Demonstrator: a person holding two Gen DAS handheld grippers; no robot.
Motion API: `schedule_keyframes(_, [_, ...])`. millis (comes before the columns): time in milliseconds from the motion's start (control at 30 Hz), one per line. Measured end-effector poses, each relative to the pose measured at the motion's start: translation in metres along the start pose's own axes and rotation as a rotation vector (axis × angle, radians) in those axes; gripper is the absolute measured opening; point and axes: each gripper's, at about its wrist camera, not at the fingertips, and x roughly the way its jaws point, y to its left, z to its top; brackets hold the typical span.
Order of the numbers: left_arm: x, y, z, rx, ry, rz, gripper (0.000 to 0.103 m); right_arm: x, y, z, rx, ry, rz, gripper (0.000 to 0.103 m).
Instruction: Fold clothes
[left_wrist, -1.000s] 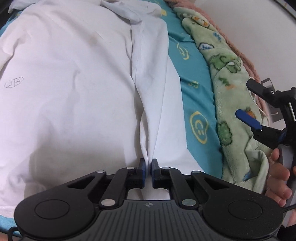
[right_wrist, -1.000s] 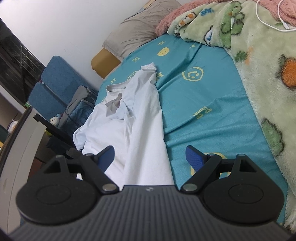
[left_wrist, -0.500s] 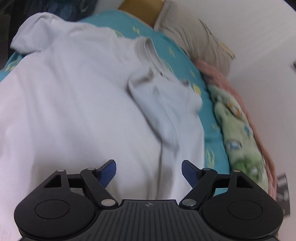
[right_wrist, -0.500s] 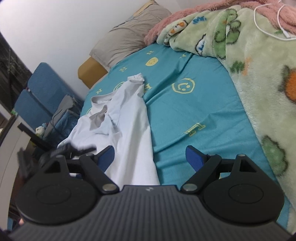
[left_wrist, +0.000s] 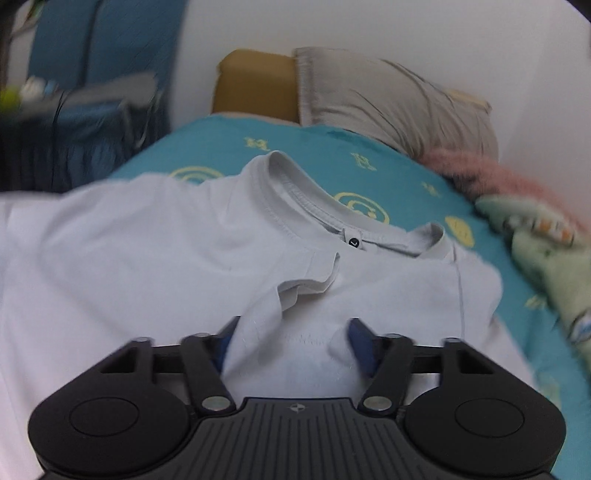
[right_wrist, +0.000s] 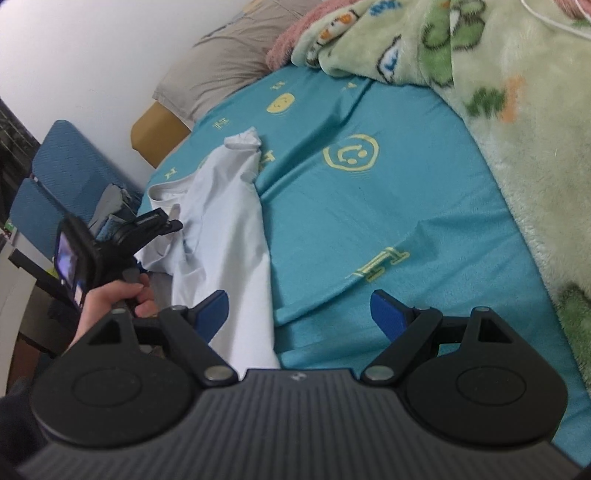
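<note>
A white T-shirt (left_wrist: 147, 258) lies spread on the teal bed sheet (left_wrist: 424, 192), collar (left_wrist: 306, 199) towards the headboard. One side is folded over the chest, its hem (left_wrist: 310, 284) crumpled below the collar. My left gripper (left_wrist: 291, 343) sits low on the shirt just below that hem. Its jaws are closing, with a raised fold of white cloth between the blue pads, not clamped. From the right wrist view the left gripper (right_wrist: 173, 225) shows at the shirt's (right_wrist: 229, 206) far side, held by a hand (right_wrist: 114, 299). My right gripper (right_wrist: 299, 314) hovers open over the shirt's near edge, holding nothing.
A green cartoon-print blanket (right_wrist: 517, 92) is heaped along the bed's right side, with a pink fleece (left_wrist: 480, 173) beyond it. A grey pillow (left_wrist: 388, 96) and an ochre headboard (left_wrist: 255, 81) stand at the head. A blue chair (right_wrist: 62, 166) stands left of the bed.
My left gripper let go of the shirt, opened wide, swung up to the collar end and is narrowing around a fold. My right gripper sank slightly and stays open.
</note>
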Motion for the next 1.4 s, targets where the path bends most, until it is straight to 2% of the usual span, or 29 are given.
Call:
schedule_keyframes(67, [0.004,-0.01,0.005,0.061,-0.01,0.014,0.006,0.002,-0.001,-0.001,0.005,0.005,0.001,0.085])
schedule_keyframes(133, [-0.002,-0.008,0.019,0.027,-0.061,-0.021,0.005,0.003,-0.001,-0.001,0.002,0.004,0.003,0.085])
schedule_keyframes(200, [-0.011,-0.005,0.039,-0.005,-0.181,-0.006,0.004,0.003,0.0,-0.001,-0.006,-0.001,0.004,0.085])
schedule_keyframes(233, [-0.013,-0.002,0.047,-0.016,-0.204,0.027,0.005,0.003,0.0,-0.001,-0.009,-0.005,0.003,0.085])
schedule_keyframes(300, [-0.01,0.005,0.058,-0.039,-0.185,0.09,0.008,0.003,0.001,-0.001,-0.014,-0.011,0.003,0.085])
schedule_keyframes(367, [-0.007,0.014,0.06,-0.045,-0.115,0.115,0.033,0.003,0.002,-0.001,-0.02,-0.015,0.005,0.085])
schedule_keyframes(433, [-0.015,0.024,0.051,-0.048,-0.056,0.107,0.044,0.003,0.003,-0.001,-0.028,-0.018,0.01,0.085])
schedule_keyframes(533, [-0.046,0.045,0.028,-0.094,0.039,0.007,0.051,0.002,0.007,-0.001,-0.049,-0.021,0.019,0.085])
schedule_keyframes(633, [-0.102,0.064,-0.009,-0.147,0.121,-0.118,0.057,-0.002,0.011,-0.001,-0.069,-0.034,0.035,0.085])
schedule_keyframes(800, [-0.209,0.082,-0.092,-0.209,0.268,-0.261,0.058,-0.021,0.02,-0.002,-0.095,-0.063,0.081,0.085])
schedule_keyframes(967, [-0.279,0.08,-0.164,-0.252,0.405,-0.374,0.058,-0.052,0.028,-0.008,-0.122,-0.092,0.118,0.085])
schedule_keyframes(1100, [-0.3,0.068,-0.196,-0.192,0.47,-0.427,0.058,-0.091,0.034,-0.017,-0.135,-0.108,0.161,0.085])
schedule_keyframes(1233, [-0.312,0.058,-0.224,-0.144,0.534,-0.467,0.058,-0.138,0.043,-0.036,-0.22,-0.153,0.154,0.085])
schedule_keyframes(1400, [-0.303,0.053,-0.232,-0.112,0.583,-0.49,0.057,-0.153,0.04,-0.045,-0.222,-0.171,0.146,0.085])
